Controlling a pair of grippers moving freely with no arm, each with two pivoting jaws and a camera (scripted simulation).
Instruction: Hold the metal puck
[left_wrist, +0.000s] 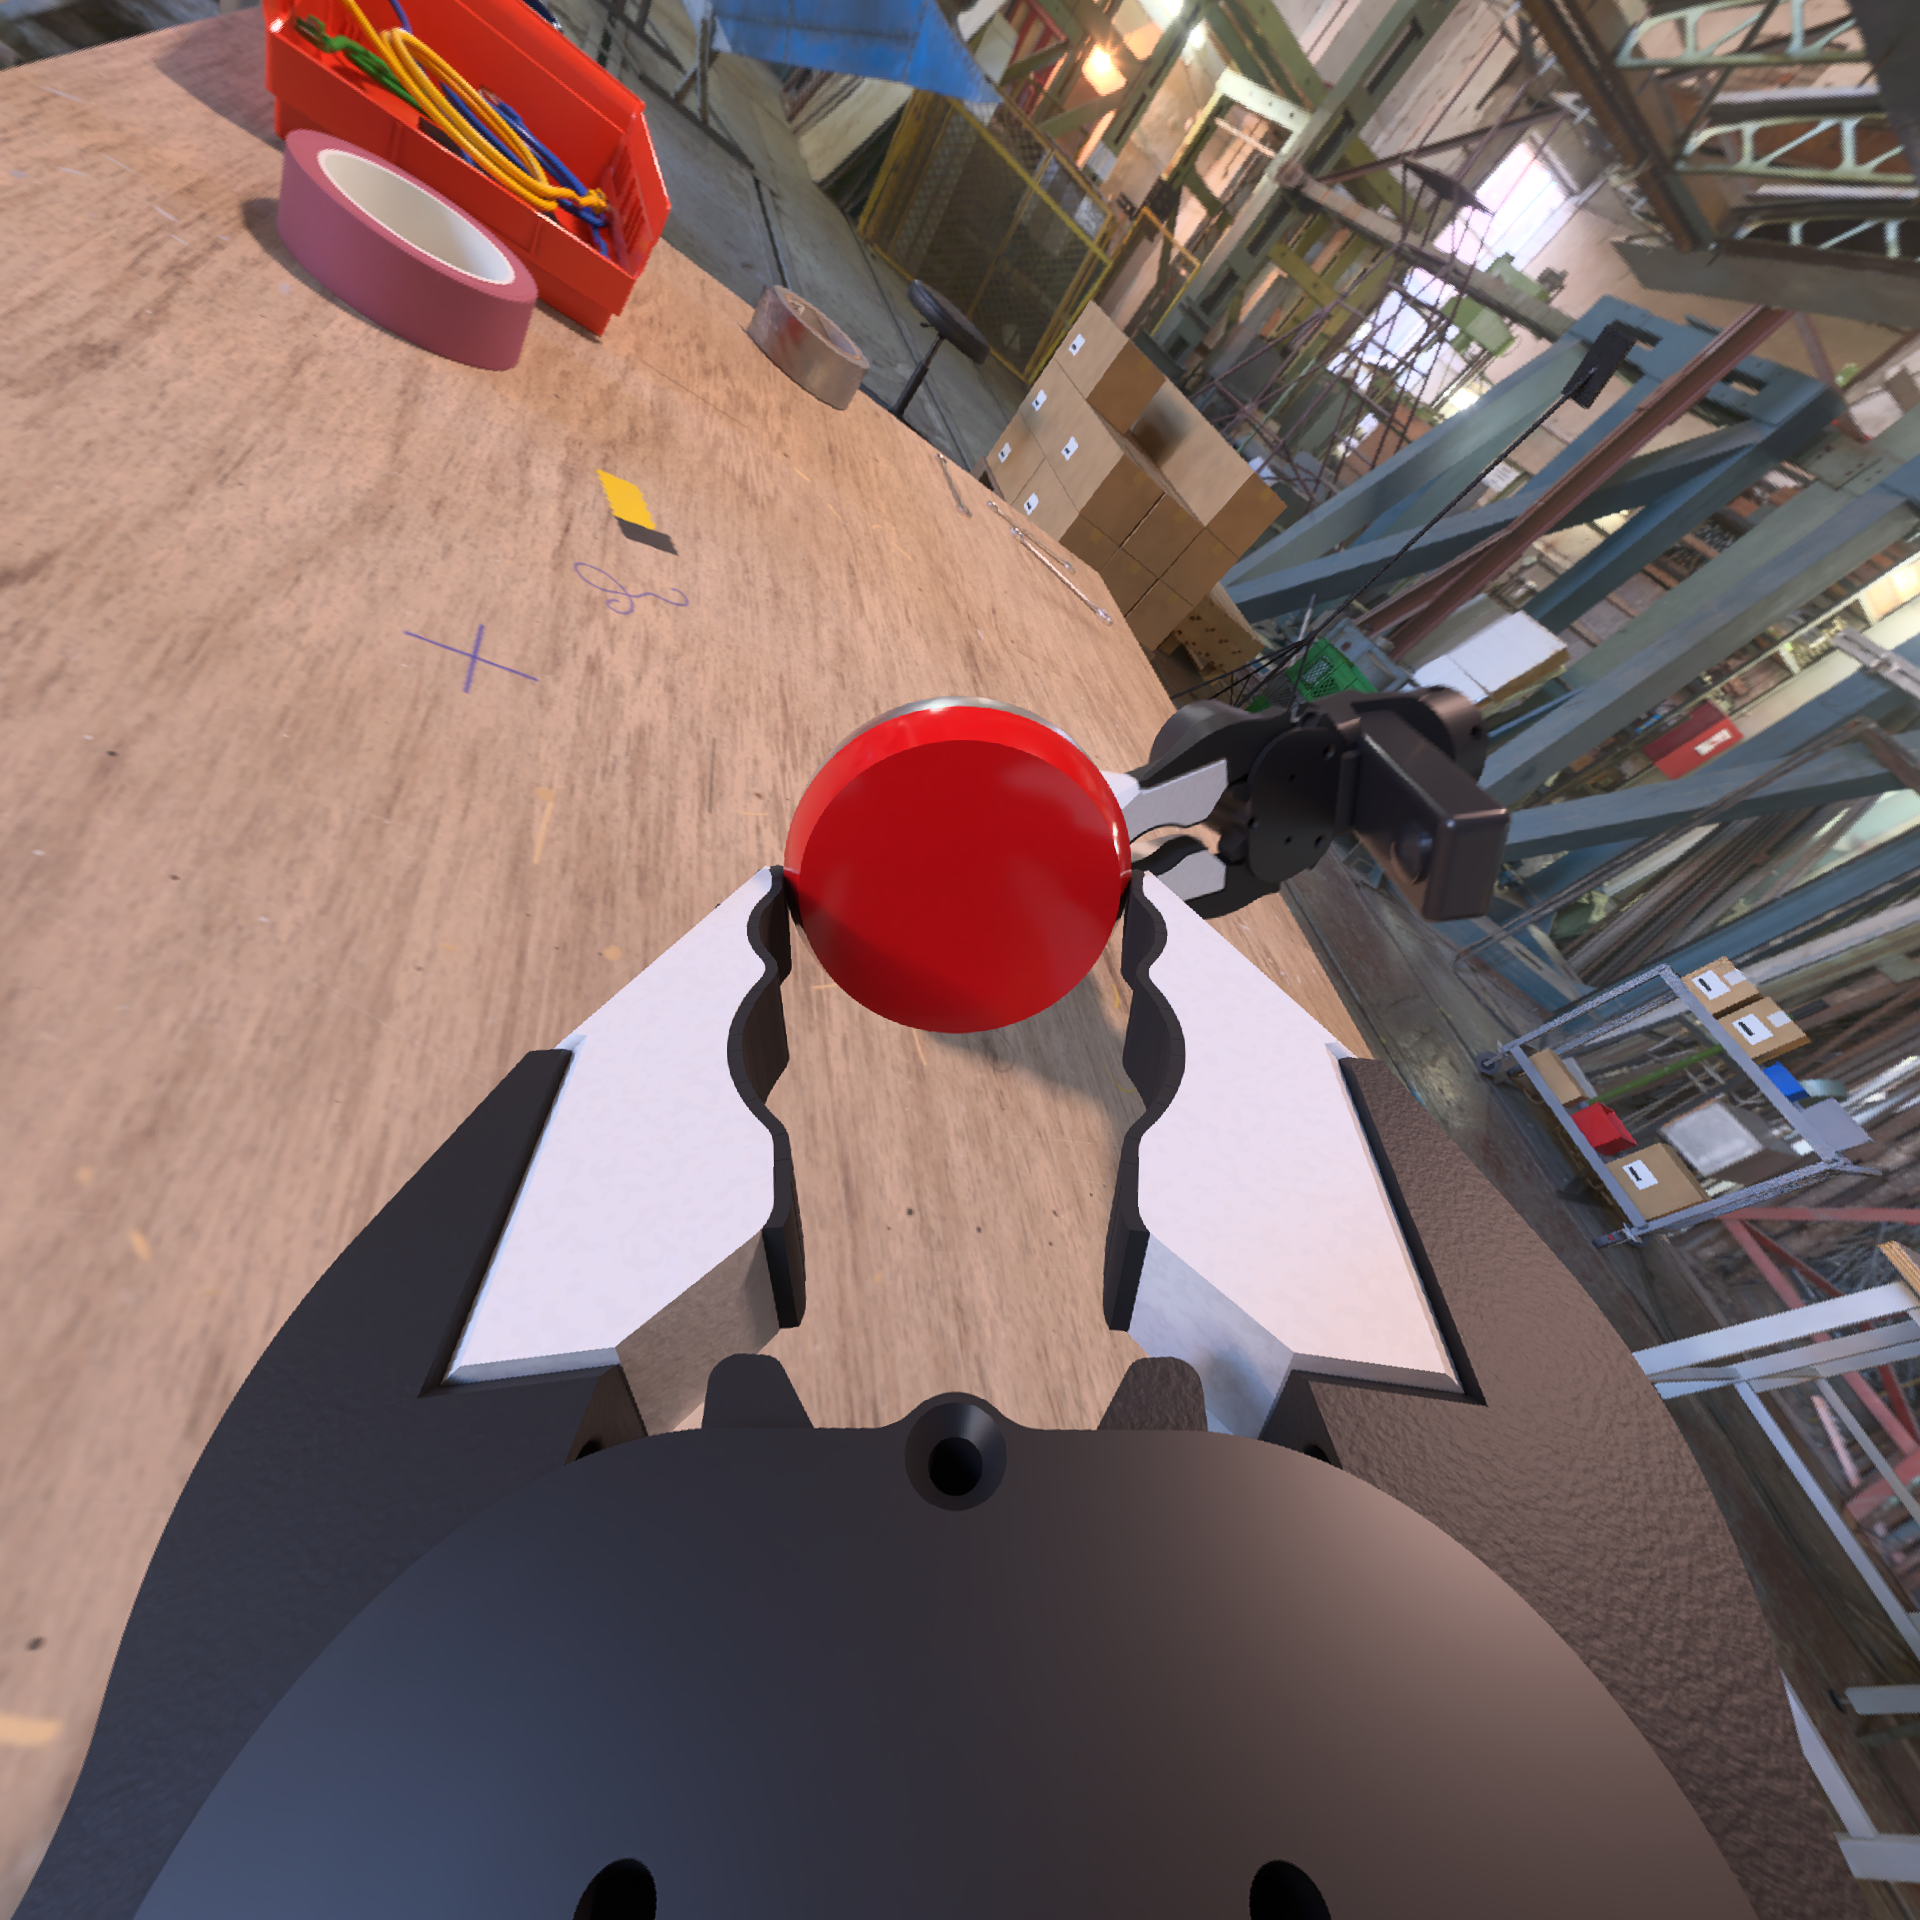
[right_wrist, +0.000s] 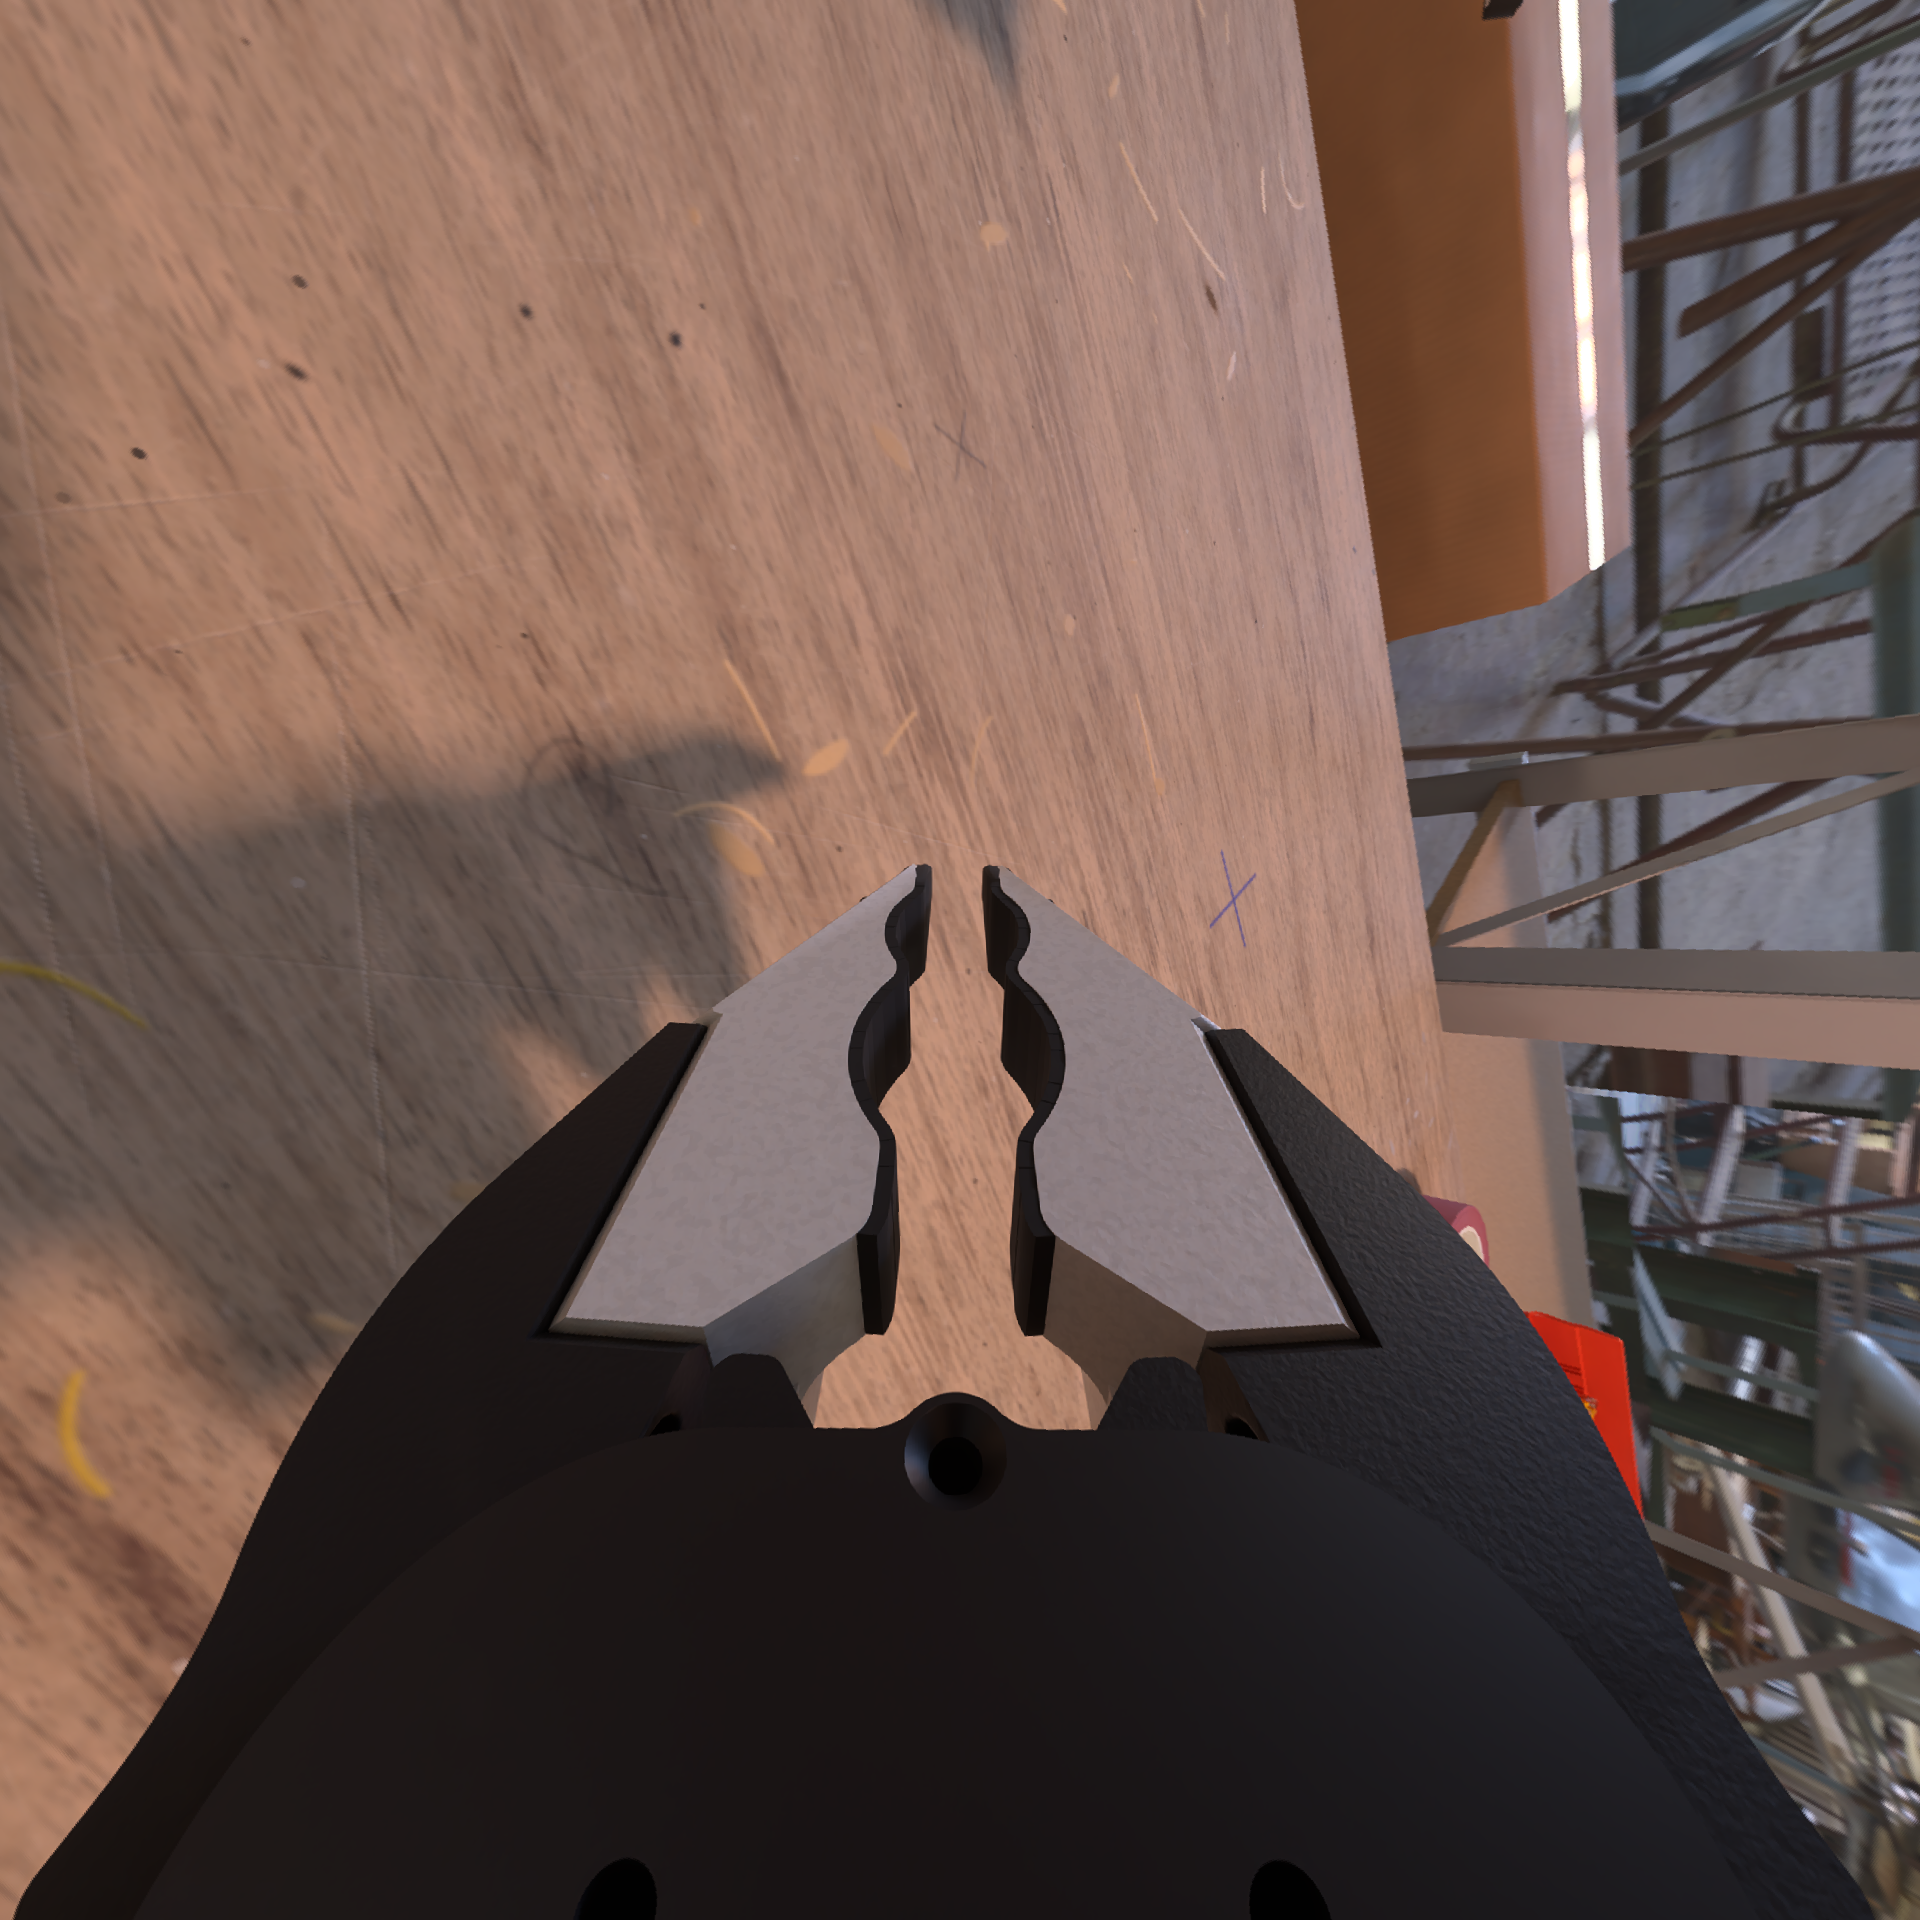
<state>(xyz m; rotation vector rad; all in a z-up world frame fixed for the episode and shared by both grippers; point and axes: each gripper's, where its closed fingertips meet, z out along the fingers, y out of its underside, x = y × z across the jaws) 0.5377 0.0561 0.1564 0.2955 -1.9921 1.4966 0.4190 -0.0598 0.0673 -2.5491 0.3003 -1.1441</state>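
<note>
The metal puck (left_wrist: 956, 873) is a round disc with a glossy red face and a thin silver rim. My left gripper (left_wrist: 956, 881) is shut on it, its fingertips pressing the puck's left and right edges, and holds it tilted a little above the wooden table (left_wrist: 312, 831), with its shadow beneath. My right gripper (left_wrist: 1164, 836) shows just behind the puck's right side, pointing at it. In the right wrist view the right gripper (right_wrist: 956, 878) is empty, its jaws nearly together with a narrow gap, over bare wood. The puck is not in that view.
A pink tape roll (left_wrist: 405, 249) and a red bin (left_wrist: 520, 135) of coloured cables stand at the far left. A grey tape roll (left_wrist: 808, 343) lies near the far edge. A yellow and black marker (left_wrist: 634, 509) lies mid-table. The table edge (right_wrist: 1382, 623) runs along the right.
</note>
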